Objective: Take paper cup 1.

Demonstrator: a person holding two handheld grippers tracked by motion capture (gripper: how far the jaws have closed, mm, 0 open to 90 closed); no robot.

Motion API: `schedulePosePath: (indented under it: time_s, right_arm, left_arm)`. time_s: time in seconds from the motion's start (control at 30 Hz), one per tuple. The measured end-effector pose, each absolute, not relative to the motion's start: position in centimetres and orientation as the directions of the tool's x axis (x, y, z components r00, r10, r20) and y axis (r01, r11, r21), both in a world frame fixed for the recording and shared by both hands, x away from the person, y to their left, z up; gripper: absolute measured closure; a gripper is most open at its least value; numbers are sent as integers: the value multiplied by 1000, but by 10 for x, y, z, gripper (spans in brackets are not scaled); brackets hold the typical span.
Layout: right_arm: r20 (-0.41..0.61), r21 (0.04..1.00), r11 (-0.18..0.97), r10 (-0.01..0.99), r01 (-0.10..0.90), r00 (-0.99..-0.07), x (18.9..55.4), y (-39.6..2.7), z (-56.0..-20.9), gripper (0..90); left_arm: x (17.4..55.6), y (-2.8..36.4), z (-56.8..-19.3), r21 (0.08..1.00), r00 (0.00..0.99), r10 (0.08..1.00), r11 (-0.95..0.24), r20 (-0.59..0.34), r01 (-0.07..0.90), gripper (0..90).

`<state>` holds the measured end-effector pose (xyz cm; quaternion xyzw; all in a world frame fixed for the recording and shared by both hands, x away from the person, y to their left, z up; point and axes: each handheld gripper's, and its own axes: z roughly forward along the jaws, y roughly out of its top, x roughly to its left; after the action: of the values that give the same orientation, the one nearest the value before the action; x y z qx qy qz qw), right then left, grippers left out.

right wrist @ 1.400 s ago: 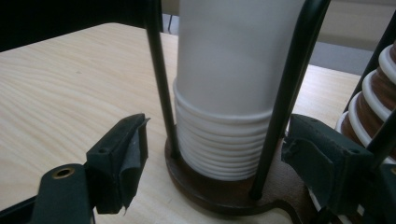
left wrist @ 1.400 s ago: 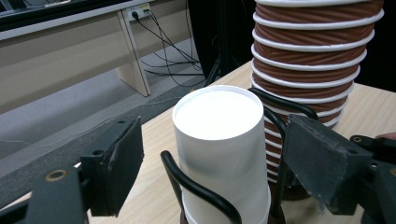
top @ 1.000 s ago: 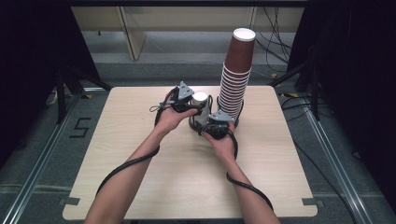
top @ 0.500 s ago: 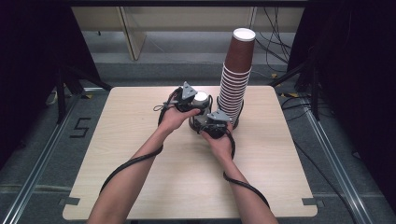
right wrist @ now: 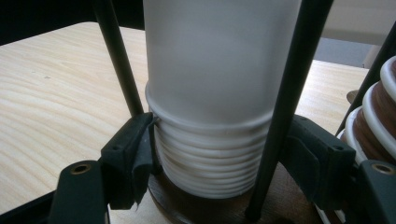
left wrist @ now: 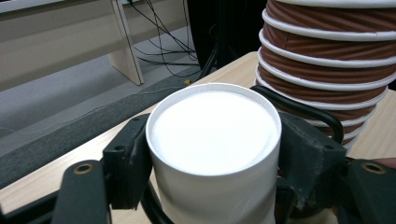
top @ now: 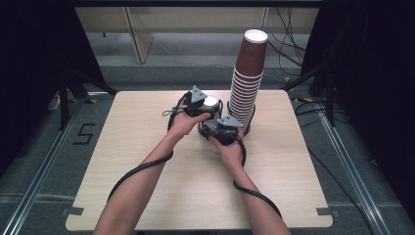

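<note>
— Where's the white cup stack (top: 210, 108)?
— Mid-table, just left of the tall brown cup stack (top: 247, 78). Our left gripper (left wrist: 210, 186) pinches the top cup (left wrist: 214, 140); our right gripper (right wrist: 210, 186) clamps the lower rims (right wrist: 210, 158).
— Done?
— No, the top cup's not yet lifted free.

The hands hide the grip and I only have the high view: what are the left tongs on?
Observer: The left tongs have just been closing and now pinch the top white cup, which is upside down, by its sides just below its base.
Operator: And the right tongs?
Observer: The right tongs have just closed too, on the stacked white rims right under that cup.
Operator: What is under the white stack?
Observer: A brown round base on the table; I cannot tell what it is.
</note>
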<state>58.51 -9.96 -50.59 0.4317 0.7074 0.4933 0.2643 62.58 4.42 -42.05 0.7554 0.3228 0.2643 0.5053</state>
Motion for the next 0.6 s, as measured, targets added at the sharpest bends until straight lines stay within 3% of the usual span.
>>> schedulePosePath:
  time_s: [0.6]
  right_arm:
    - [19, 928, 170, 866, 330, -500, 586, -102, -505, 293]
  left_arm:
    - [625, 44, -406, 948, 657, 751, -256, 71, 191, 330]
